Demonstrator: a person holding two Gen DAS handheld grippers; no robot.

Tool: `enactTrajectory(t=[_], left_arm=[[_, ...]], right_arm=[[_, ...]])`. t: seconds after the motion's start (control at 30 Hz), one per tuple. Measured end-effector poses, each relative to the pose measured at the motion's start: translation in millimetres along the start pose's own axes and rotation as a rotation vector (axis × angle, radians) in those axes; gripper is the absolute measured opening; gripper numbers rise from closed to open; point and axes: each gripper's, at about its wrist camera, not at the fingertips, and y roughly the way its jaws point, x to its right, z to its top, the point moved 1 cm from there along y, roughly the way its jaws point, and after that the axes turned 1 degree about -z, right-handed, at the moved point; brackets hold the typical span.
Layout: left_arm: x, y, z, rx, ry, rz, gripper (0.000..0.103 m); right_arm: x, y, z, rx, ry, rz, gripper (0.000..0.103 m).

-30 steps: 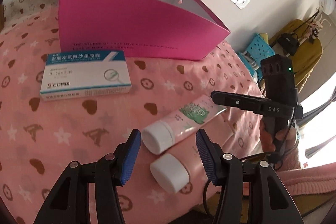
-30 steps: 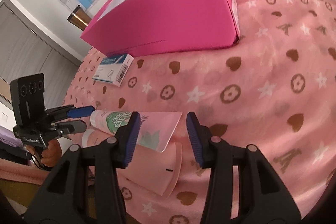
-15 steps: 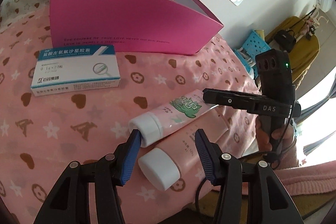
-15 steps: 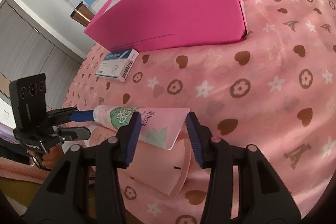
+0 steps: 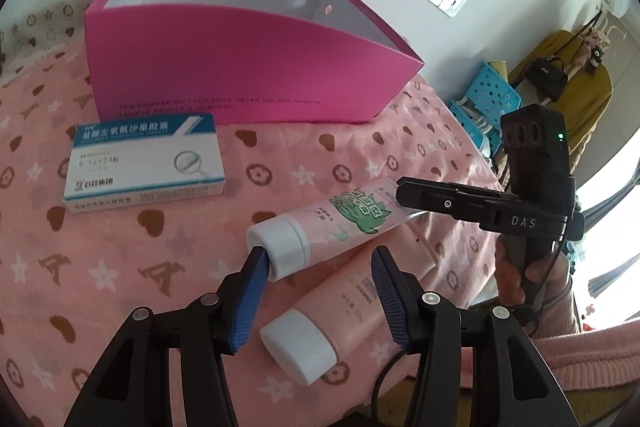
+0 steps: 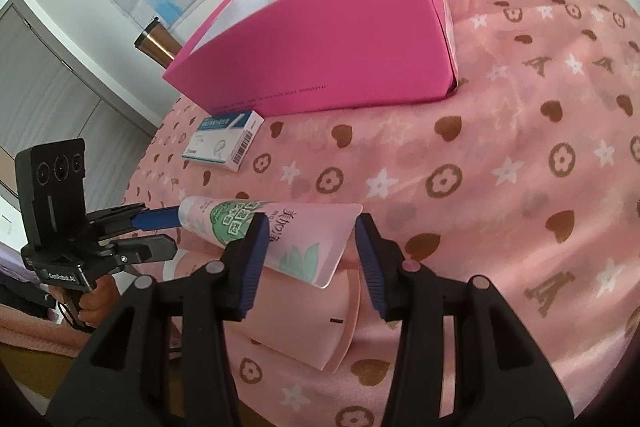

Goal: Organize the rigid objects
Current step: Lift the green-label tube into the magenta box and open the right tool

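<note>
Both grippers have closed in on the green-print tube; jaws narrow, unclamped. A glancing pad could roll it away.

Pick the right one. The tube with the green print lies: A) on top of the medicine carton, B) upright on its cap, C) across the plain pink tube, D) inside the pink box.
C: the tube with the green print rests slanted over the plain pink tube on the blanket, outside the pink box.

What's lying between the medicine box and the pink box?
Nothing: only bare blanket separates the medicine box from the pink box, clearest in the left wrist view.
</note>
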Motion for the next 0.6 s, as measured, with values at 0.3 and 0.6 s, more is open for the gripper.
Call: enactTrajectory(t=[0.3,0.6], left_arm=[[8,-9,17,0.064,0.032,0.014,0.053],[14,-18,38,0.121,0.064,0.023,0.053]], right_arm=[[-7,-15,14,0.069,-0.020,-0.008,0.048],[-17,-30,31,0.137,-0.058,-0.022,0.048]])
